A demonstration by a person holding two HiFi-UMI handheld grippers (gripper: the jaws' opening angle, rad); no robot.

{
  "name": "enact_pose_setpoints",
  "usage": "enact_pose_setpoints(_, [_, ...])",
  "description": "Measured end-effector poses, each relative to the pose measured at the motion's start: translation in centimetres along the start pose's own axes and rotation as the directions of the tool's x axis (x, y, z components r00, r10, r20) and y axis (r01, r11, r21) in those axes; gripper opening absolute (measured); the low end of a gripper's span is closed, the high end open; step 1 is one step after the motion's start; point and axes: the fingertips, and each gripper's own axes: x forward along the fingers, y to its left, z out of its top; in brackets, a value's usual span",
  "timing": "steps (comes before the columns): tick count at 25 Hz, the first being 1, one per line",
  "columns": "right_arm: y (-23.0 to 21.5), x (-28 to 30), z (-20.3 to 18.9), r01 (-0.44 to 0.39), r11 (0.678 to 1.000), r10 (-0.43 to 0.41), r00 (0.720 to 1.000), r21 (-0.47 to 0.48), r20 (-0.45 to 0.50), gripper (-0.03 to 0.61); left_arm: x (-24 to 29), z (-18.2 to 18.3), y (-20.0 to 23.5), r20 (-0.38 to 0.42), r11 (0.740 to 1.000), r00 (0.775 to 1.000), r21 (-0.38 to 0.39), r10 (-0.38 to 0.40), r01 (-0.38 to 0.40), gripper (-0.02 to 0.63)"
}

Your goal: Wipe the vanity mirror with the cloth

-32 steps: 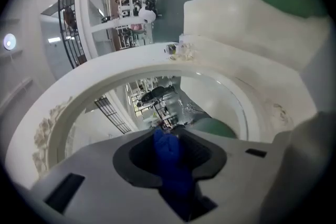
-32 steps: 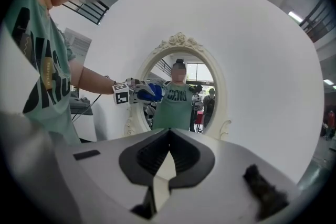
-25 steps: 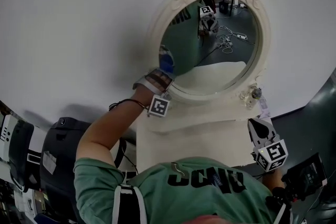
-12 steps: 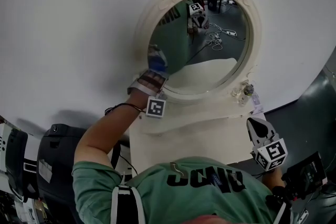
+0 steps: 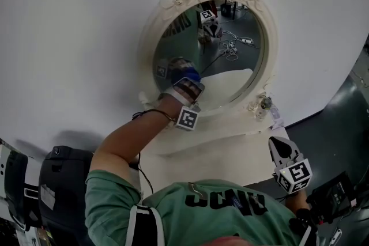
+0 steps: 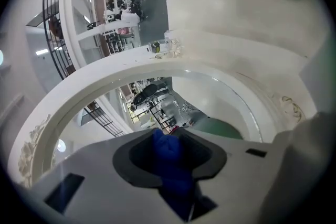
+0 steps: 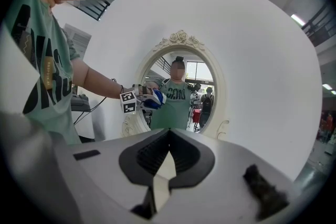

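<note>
Slid inward onto the mirror [image 5: 233,57], left gripper [image 5: 182,74] clamps blue cloth [image 6: 169,162]; right gripper [image 5: 280,146] closed.

No legible text anywhere. Black block lettering across chest of green T-shirt [image 5: 199,215], upside down and warped, not reliably readable. Black-and-white square markers on cubes of left gripper [image 5: 185,76] and right gripper [image 5: 281,144]: patterns only, no characters.

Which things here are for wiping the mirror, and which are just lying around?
For the job: mirror, blue cloth, left gripper holding the cloth.
Just around: right gripper, shut and empty; black case beside the person.
</note>
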Motion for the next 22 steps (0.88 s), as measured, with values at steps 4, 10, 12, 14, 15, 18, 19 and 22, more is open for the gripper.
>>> enact_pose_setpoints(4, [-1.5, -1.7, -1.4, 0.049, 0.998, -0.049, 0.999, 0.025, -0.017, 0.011, 3.4, 3.8, 2.4, 0.038, 0.998, 0.999, 0.056, -0.023, 0.021, 0.121])
enact_pose_setpoints(10, [-4.8, -5.9, -3.7, 0.155, 0.986, -0.151, 0.987, 0.061, -0.059, 0.011, 9.8, 11.4, 8.9, 0.121, 0.997, 0.993, 0.076, 0.007, -0.016, 0.121])
enact_pose_setpoints(12, [-5.9, -7.4, -4.4, 0.191, 0.979, -0.187, 0.98, 0.073, -0.065, 0.011, 11.9, 13.8, 10.5, 0.145, 0.996, 0.989, 0.09, 0.005, -0.018, 0.121])
enact_pose_setpoints(14, [-6.7, -8.6, -4.9, 0.219, 0.972, -0.213, 0.974, 0.083, -0.072, 0.011, 13.5, 15.8, 12.0, 0.156, 0.995, 0.988, 0.099, 0.005, -0.021, 0.121])
enact_pose_setpoints(15, [-7.0, -9.1, -5.2, 0.229, 0.97, -0.222, 0.972, 0.088, -0.075, 0.011, 14.0, 16.5, 12.5, 0.156, 0.995, 0.988, 0.102, 0.005, -0.021, 0.121])
enact_pose_setpoints(18, [-7.3, -9.9, -5.8, 0.24, 0.966, -0.233, 0.969, 0.098, -0.08, 0.011, 14.6, 17.2, 13.1, 0.151, 0.994, 0.988, 0.112, 0.003, -0.02, 0.117])
enact_pose_setpoints(19, [-7.4, -9.9, -5.8, 0.238, 0.966, -0.231, 0.97, 0.1, -0.081, 0.011, 14.4, 17.2, 13.0, 0.159, 0.993, 0.987, 0.115, 0.008, -0.027, 0.118])
enact_pose_setpoints(22, [-6.9, -9.3, -5.5, 0.213, 0.973, -0.206, 0.976, 0.09, -0.072, 0.011, 12.5, 16.8, 12.7, 0.174, 0.996, 0.985, 0.079, 0.016, -0.03, 0.118])
